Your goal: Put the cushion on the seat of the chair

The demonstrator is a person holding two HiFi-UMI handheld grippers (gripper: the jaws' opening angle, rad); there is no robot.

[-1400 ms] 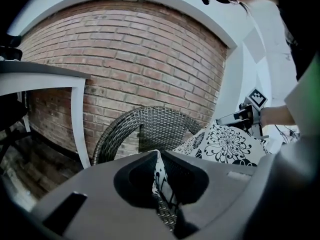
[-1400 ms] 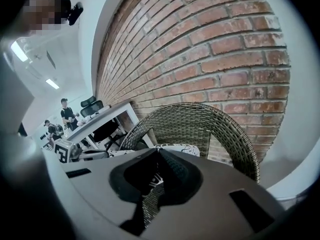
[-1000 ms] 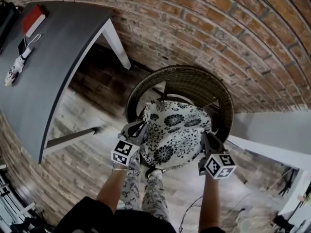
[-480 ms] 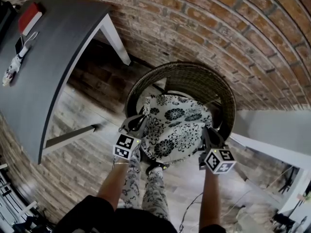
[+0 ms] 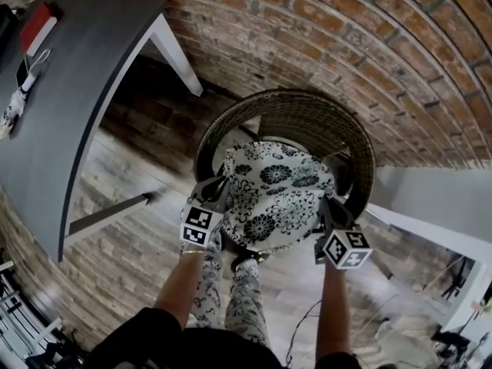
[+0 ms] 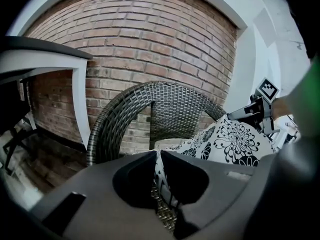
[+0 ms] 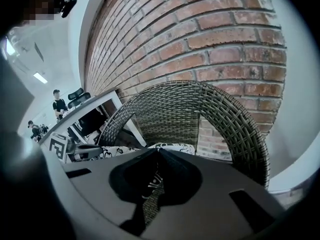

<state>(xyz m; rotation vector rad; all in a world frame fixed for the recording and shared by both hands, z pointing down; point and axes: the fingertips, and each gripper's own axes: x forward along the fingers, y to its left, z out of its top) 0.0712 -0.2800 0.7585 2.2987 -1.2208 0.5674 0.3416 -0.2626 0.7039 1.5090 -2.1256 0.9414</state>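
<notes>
Brick wall point(image 5: 346, 37) backing a wicker chair point(image 5: 307, 118), above whose seat the floral cushion point(image 5: 277, 198) is held by its two near corners, left claw point(image 5: 219, 184) and right claw point(image 5: 327, 206) each clamped on fabric; carrying looks done, while lowering flat and release apparently remain.

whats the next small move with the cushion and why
Probably lower both slightly: the left gripper and right gripper each pinch an edge of the cushion, which hangs over the seat of the wicker chair, seemingly not yet resting flat.
</notes>
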